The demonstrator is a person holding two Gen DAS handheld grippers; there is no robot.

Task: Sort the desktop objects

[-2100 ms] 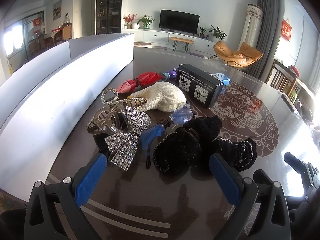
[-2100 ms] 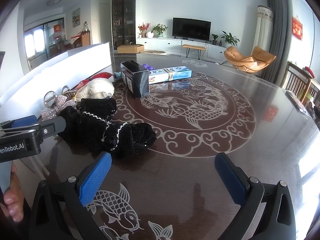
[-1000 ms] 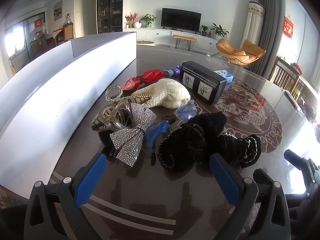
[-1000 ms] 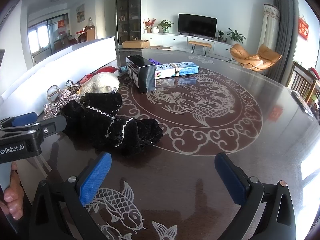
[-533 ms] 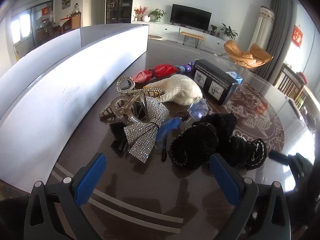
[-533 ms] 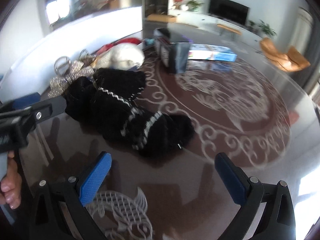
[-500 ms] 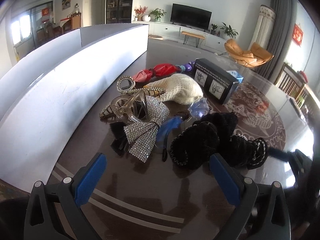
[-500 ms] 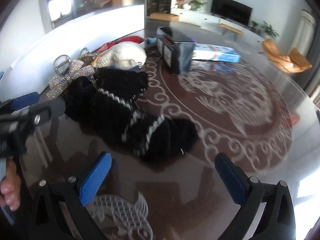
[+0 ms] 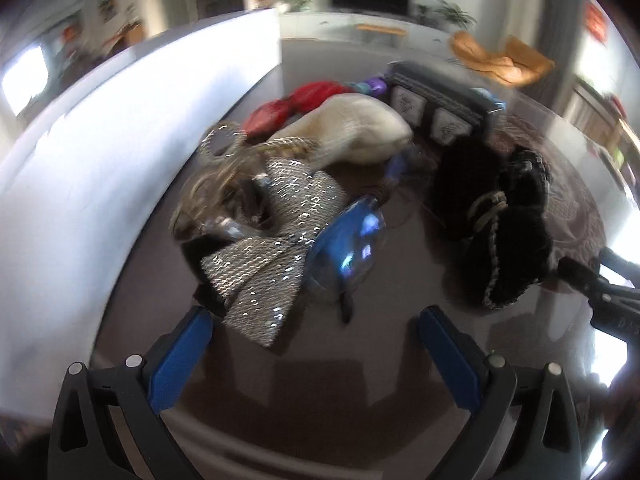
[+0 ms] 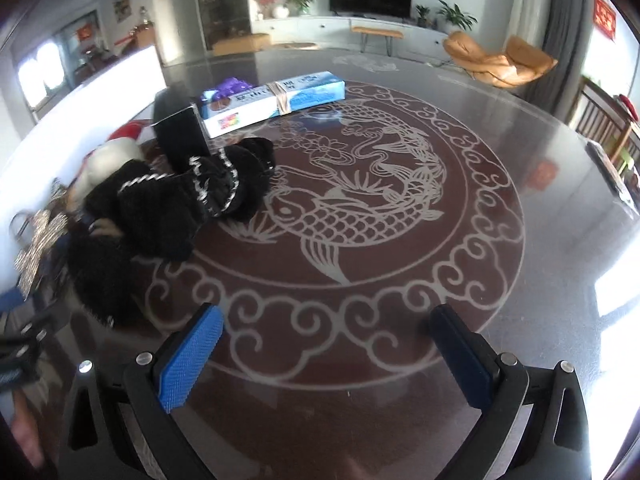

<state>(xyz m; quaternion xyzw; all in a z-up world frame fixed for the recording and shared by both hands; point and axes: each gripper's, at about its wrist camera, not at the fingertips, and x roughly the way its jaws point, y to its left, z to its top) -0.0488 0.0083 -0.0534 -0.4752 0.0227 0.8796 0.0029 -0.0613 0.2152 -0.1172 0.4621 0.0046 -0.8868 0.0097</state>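
A heap of accessories lies on the dark table. In the left wrist view a silver sequin bow [image 9: 276,248] lies just ahead of my open left gripper [image 9: 316,356], with a blue clip [image 9: 348,252] beside it. Behind them sit a clear claw clip [image 9: 216,196], a cream knit hat [image 9: 356,136] and a red item [image 9: 304,100]. A black fuzzy garment [image 9: 496,216] lies to the right. In the right wrist view that garment [image 10: 180,208] lies left of my open right gripper [image 10: 320,356], which holds nothing.
A white board [image 9: 120,120] walls off the left side. A black box [image 10: 178,136] and a blue-white carton [image 10: 272,98] stand at the far side. The fish-pattern tabletop [image 10: 380,208] spreads ahead of the right gripper. The right gripper's body [image 9: 600,280] shows at the right edge.
My left gripper has moved forward and closer to the sequin bow; its view is blurred. My right gripper has swung right, so the black garment now sits further left.
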